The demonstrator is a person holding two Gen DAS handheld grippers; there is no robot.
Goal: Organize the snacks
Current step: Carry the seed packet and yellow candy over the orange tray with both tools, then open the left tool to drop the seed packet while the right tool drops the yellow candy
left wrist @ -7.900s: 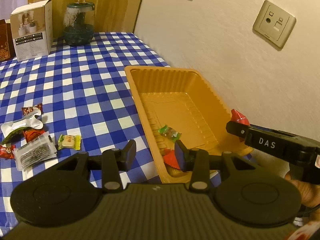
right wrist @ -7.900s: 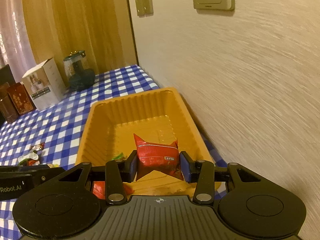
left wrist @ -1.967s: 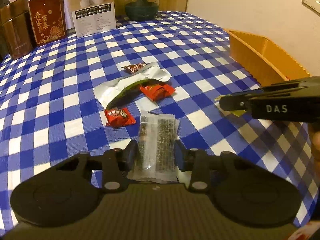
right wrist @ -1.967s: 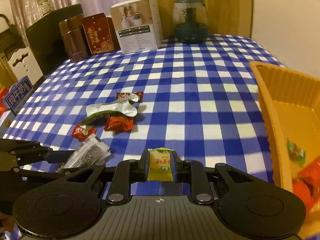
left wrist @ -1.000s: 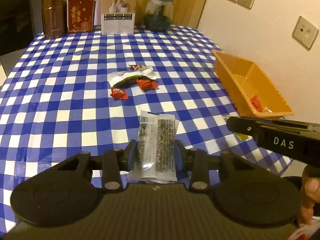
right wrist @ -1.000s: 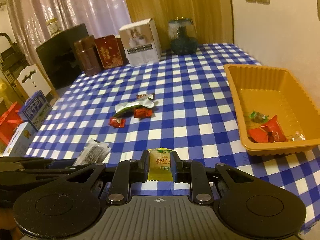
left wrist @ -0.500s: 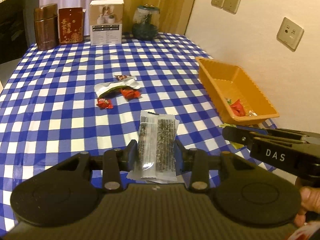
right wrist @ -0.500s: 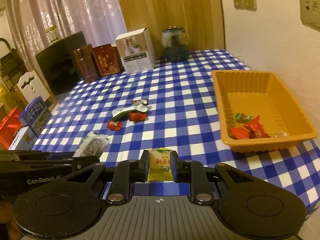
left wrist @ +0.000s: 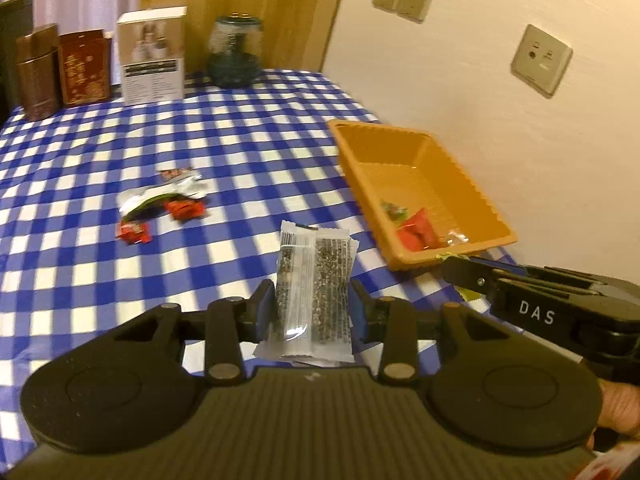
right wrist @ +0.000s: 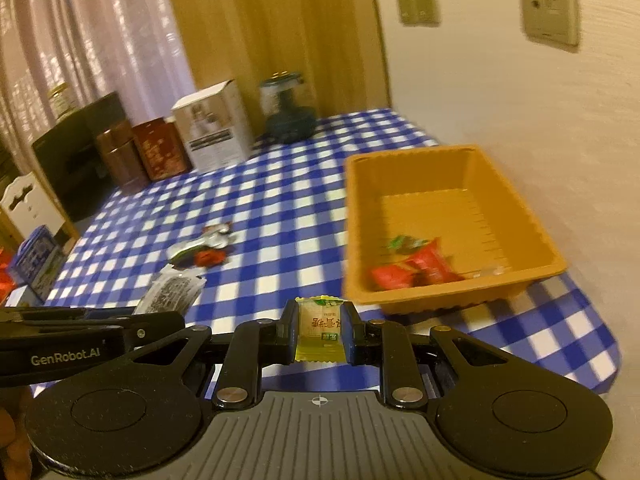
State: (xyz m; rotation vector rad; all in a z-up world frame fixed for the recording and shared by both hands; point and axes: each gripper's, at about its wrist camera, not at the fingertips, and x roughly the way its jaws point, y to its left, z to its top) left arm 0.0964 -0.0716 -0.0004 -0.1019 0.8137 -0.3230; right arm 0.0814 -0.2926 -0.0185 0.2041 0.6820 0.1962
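Blue-and-white checked tablecloth (left wrist: 248,132) covers table, cream wall with sockets (left wrist: 542,60) alongside. Orange tray (right wrist: 360,216) sits at wall edge, red packets (right wrist: 416,268) inside. Left gripper (left wrist: 312,312) pinches clear seed packet (left wrist: 314,280), held above cloth short of tray. Right gripper (right wrist: 320,336) pinches small yellow candy (right wrist: 320,330), also short of tray. Loose snacks (left wrist: 164,204) lie mid-cloth, well apart from tray. White box (left wrist: 154,60), jar (left wrist: 234,52), brown tins (left wrist: 38,72) far beyond tray.

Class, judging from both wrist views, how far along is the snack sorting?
Done: a few snacks, red packets among them, lie in the orange tray. In hand: the left claw grips a clear sesame bar; the right claw grips a yellow candy. Left: several wrapped snacks on the checked tablecloth.
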